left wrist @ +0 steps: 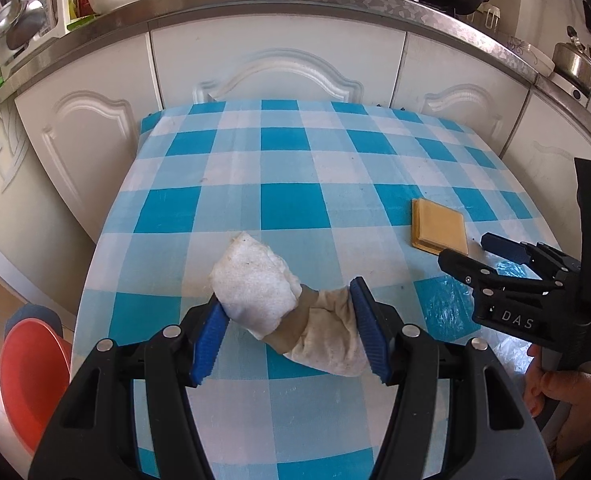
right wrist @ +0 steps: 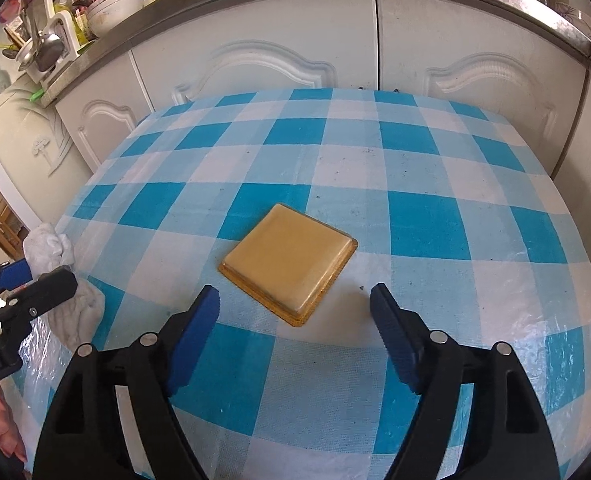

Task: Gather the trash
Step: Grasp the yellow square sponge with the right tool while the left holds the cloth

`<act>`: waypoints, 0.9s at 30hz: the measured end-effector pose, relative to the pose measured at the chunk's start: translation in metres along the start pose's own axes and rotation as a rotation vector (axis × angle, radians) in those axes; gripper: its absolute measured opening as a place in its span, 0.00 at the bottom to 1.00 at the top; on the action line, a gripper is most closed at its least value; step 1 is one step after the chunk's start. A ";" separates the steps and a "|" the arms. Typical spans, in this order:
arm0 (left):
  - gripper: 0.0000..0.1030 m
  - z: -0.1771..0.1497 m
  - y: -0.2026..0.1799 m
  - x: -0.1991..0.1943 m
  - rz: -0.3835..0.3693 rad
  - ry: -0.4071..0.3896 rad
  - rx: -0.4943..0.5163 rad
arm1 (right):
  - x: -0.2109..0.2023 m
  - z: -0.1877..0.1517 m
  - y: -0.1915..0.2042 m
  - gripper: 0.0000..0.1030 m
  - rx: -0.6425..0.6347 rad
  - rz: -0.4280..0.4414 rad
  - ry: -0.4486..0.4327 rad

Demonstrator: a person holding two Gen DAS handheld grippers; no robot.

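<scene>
**On the checkered table: rag in my left claw, tray still lying free**

Over on the left side my left gripper [left wrist: 291, 328] is pinching a crumpled white rag [left wrist: 283, 300], blue pads pressing on both ends of it. The wad's long axis runs crossways between the pads, with the fatter end poking up and away toward the cabinets. It sits near the table's left edge, and past that edge, down on the floor, there's a red basin [left wrist: 31, 376].

My right gripper [right wrist: 295, 336] is spread wide with nothing touching the pads. The yellowish square plastic tray [right wrist: 289, 258] lies flat on the blue-and-white tablecloth [right wrist: 435, 216] just ahead of the fingertips, turned like a diamond so one corner points back at the gap between them. It has no real long axis.

Plenty of bare cloth around the tray on every side, especially toward the far edge, where the table butts up near the white cabinet doors [right wrist: 255, 40]. The grippers are well apart.
</scene>
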State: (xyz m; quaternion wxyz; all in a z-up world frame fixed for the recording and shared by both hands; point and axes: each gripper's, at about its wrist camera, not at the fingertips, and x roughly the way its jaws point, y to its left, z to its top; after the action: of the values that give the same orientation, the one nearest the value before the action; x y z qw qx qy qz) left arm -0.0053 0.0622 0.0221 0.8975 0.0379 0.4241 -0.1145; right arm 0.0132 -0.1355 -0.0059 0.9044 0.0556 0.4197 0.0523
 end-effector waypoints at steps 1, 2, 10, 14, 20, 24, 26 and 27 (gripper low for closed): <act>0.59 -0.001 0.000 0.001 0.001 0.002 0.001 | 0.002 0.001 0.002 0.75 -0.002 0.001 0.005; 0.59 -0.002 -0.001 0.001 0.003 0.003 0.003 | 0.004 0.003 0.006 0.75 -0.011 -0.007 0.009; 0.59 -0.007 -0.004 0.001 0.005 0.001 0.025 | 0.016 0.015 0.013 0.53 -0.045 -0.117 0.013; 0.59 -0.008 -0.002 0.000 0.001 0.000 0.022 | 0.015 0.016 0.009 0.27 -0.042 -0.115 0.003; 0.59 -0.014 0.006 -0.006 -0.017 -0.004 0.002 | 0.011 0.013 0.002 0.12 -0.024 -0.099 -0.002; 0.59 -0.020 0.017 -0.015 -0.033 -0.015 -0.029 | 0.006 0.009 -0.006 0.12 0.009 -0.067 0.001; 0.59 -0.022 0.024 -0.020 -0.039 -0.021 -0.042 | 0.003 0.008 -0.011 0.19 0.041 -0.055 -0.010; 0.59 -0.024 0.027 -0.021 -0.043 -0.023 -0.050 | 0.003 0.009 -0.013 0.27 0.060 -0.046 -0.005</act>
State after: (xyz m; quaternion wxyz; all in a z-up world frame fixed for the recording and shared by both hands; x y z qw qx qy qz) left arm -0.0301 0.0964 0.0223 0.9003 0.0053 0.4174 -0.1235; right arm 0.0231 -0.1484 -0.0044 0.9044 0.0734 0.4198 0.0188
